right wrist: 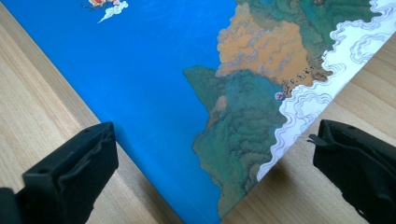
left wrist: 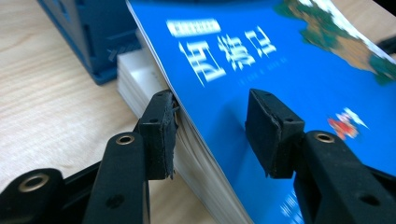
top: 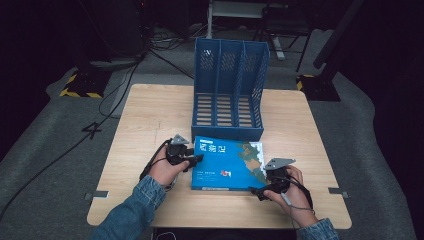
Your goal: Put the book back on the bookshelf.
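between spread jaws: book (left wrist: 280,70) edge | left hand-held gripper (left wrist: 210,135) released, unclamped

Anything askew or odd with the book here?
The book lies slightly crooked against the file rack. In the left gripper view its cover edge lifts off the pages, between the left gripper's open jaws.

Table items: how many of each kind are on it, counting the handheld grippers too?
Blue book: 1
Blue file rack with three slots: 1
Grippers: 2, the left gripper at the book's left edge, the right gripper at its near right corner
Total: 4
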The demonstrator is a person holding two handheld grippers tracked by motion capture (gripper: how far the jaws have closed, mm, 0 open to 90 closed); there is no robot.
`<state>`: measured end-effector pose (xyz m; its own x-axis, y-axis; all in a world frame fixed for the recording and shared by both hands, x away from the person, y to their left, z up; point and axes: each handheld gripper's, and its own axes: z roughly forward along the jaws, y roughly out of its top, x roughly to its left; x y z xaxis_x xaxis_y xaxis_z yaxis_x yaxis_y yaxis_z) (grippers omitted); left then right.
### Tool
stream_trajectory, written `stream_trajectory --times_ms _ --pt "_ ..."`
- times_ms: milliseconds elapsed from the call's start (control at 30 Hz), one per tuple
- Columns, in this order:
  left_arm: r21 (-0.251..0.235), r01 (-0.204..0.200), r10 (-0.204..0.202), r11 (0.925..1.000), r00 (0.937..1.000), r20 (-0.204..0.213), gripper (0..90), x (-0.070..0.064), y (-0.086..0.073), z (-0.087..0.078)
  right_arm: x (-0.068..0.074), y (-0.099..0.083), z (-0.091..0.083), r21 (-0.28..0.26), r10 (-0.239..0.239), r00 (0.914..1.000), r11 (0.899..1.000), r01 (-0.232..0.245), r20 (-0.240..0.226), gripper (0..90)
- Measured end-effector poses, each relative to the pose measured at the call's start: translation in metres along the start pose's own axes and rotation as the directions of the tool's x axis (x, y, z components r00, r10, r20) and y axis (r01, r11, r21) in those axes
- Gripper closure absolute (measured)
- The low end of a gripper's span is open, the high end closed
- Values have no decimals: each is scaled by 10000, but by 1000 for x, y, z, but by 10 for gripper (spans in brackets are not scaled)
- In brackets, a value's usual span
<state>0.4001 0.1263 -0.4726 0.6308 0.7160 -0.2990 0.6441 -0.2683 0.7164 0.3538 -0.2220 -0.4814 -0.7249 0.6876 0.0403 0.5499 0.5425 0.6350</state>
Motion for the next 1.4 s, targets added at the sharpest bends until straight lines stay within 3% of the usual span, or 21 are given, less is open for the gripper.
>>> stream_trajectory --times_ms 33,67,133,167,233,433,667,800,833,933,1000,1133,1300,1400 --pt "286 195 -210 9994 9982 558 595 -2 -1 -1 0 0 0 -8 -22 10000 10000 22 4 10" --pt "286 195 -210 9994 9982 558 594 -2 -1 -1 0 0 0 -8 -22 10000 10000 22 4 10" --pt "900 253 -371 9956 9906 1320 605 -8 -4 -1 1 0 -1 -23 -54 10000 10000 54 16 17" --pt "932 -99 -12 9956 9930 1184 598 -13 -6 1 1 0 -1 -17 -75 10000 10000 75 18 20" --pt "965 -198 91 9951 9939 1101 609 -14 -5 1 1 0 -1 -10 -95 10000 10000 95 22 21" --pt "901 234 -349 9957 9911 1287 700 -9 -7 0 1 0 -2 -1 -91 10000 10000 91 -10 39" --pt "830 24 -139 9965 9903 1381 829 -14 -4 -7 2 0 -3 28 -90 10000 10000 90 29 52" --pt "760 104 -225 9971 9868 1603 862 -15 -2 -10 4 2 -10 222 -300 9994 9993 296 186 165" --pt "756 70 -187 9971 9878 1549 862 -16 -2 -10 4 3 -15 163 -436 9989 9989 433 158 222" --pt "790 -5 -118 9969 9876 1563 864 -19 1 -13 7 5 -25 -2 -504 9983 9987 504 303 165" --pt "756 63 -193 9971 9848 1724 865 -20 5 -16 11 6 -30 -295 -598 9978 9977 607 297 182" --pt "770 35 -173 9970 9836 1797 865 -24 12 -21 19 11 -25 -708 -819 9966 9941 820 40 177" --pt "765 154 -317 9969 9758 2163 865 -31 25 -26 26 17 -19 -957 -1116 9938 9892 1111 -7 169" --pt "890 41 -236 9960 9753 2196 866 -39 35 -27 34 28 -15 -1334 -1467 9892 9805 1446 -59 165"
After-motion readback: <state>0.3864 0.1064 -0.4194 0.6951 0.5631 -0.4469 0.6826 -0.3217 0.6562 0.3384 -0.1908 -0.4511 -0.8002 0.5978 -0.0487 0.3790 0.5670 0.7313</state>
